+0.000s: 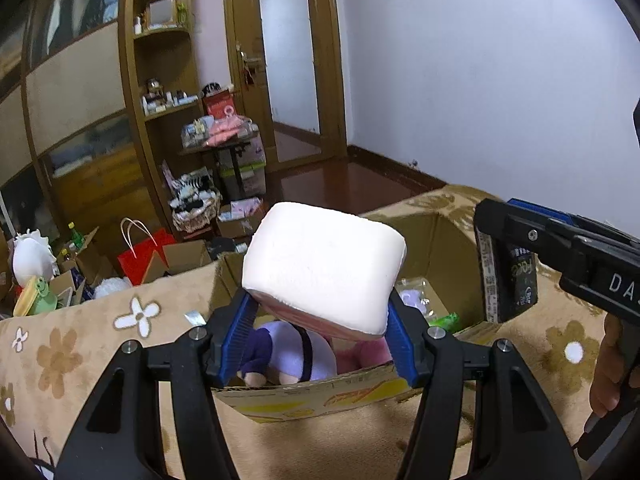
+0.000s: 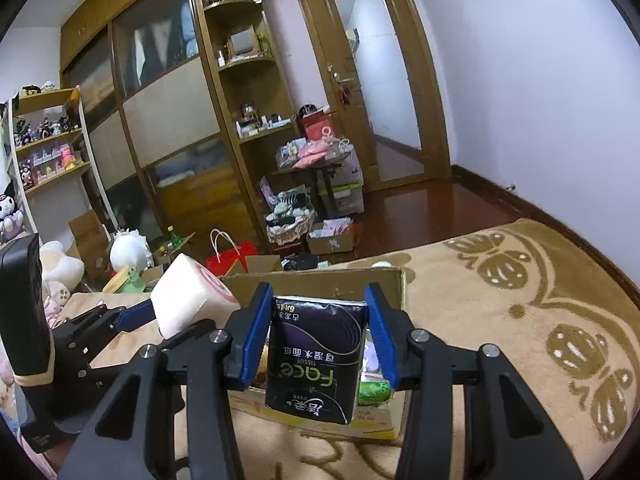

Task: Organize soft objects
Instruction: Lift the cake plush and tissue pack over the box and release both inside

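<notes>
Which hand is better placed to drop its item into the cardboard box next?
Left, probably. The left tongs hold the white soft block right above the open cardboard box and its plush toys. The right tongs hold the black tissue pack nearer the box's edge.

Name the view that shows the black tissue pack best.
Right wrist: the tissue pack faces the camera in the right claw, its label readable though upside down. The left wrist view catches only the pack's edge at the far right.
</notes>
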Demonstrator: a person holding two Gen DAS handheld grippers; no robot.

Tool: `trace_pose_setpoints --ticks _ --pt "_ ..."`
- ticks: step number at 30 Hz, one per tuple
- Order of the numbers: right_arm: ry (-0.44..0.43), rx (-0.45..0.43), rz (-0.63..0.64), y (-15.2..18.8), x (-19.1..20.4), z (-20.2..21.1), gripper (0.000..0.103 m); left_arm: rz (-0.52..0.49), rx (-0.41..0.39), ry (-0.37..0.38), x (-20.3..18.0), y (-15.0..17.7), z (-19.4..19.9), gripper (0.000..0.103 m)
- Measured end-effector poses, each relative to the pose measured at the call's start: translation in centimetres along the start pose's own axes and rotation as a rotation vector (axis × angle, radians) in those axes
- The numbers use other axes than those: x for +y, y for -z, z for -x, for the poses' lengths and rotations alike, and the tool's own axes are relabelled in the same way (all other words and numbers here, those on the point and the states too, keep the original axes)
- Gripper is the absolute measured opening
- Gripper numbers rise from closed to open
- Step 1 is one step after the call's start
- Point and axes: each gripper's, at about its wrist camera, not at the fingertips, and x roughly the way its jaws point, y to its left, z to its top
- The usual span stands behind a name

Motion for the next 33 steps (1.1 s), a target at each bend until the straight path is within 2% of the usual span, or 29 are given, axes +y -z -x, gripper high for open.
trace_pose_setpoints --ticks 5,12,19,21,25,27,33 --pt "-0.017 0.021 -0.015 0.4 -0.4 -1.5 0.05 0.001 0.051 0.036 -0.1 0.6 -1.3 0.059" --pt "-0.023 0.04 -0.02 1.1 -0.4 -2.8 0.051 -0.015 0.086 0.026 -0.3 1.0 -2.4 0.062" --pt "-0.034 0.061 -0.041 1.4 -0.4 -3.6 0.052 -0.003 0.088 0.019 -0.1 0.9 -2.7 0.069" --pt "-0.038 0.062 -0.047 1.6 -0.5 -3.8 0.065 0.004 0.089 0.014 0.2 0.7 -2.8 0.073" --pt "-0.037 0.076 -0.088 2.1 -1.0 -4.2 0.071 0.02 0.054 0.013 0.7 0.4 -2.2 0.082" --pt "-0.034 0.073 -0.092 2.0 -1.1 -4.1 0.08 0.034 0.042 0.005 1.0 0.2 -1.9 0.084" --pt "-0.021 0.049 -0.09 1.5 -0.8 -2.7 0.092 0.068 0.052 -0.016 2.4 0.3 -0.9 0.085"
